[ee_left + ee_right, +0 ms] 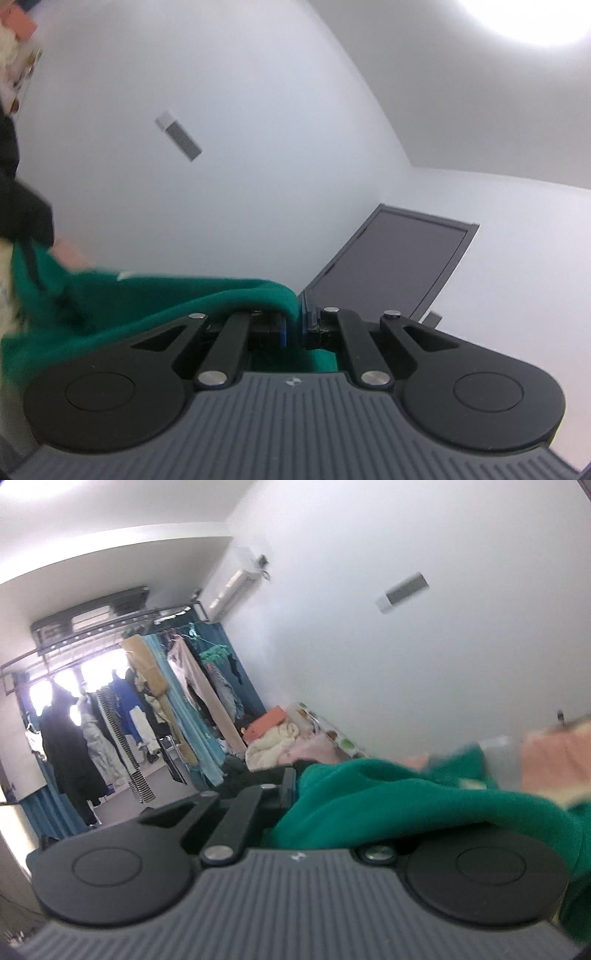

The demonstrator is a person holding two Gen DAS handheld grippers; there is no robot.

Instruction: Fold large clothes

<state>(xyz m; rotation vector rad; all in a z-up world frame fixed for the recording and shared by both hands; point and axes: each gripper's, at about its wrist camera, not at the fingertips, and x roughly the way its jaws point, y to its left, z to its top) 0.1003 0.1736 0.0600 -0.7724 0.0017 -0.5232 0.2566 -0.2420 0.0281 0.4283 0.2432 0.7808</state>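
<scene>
A green garment (159,299) is held up in the air between both grippers. In the left wrist view my left gripper (295,325) is shut on one edge of it, and the cloth stretches away to the left toward a person's hand (70,254). In the right wrist view my right gripper (295,794) is shut on the green garment (406,805), which drapes over the right finger and hides it. The cloth runs to the right toward a blurred hand (554,760). Both views are tilted and point about level across the room.
A dark door (399,266) stands in the white wall ahead of the left gripper. Ahead of the right gripper a rack of hanging clothes (140,716) fills the far end by a bright window, with a bed heaped with bedding (280,738) along the wall.
</scene>
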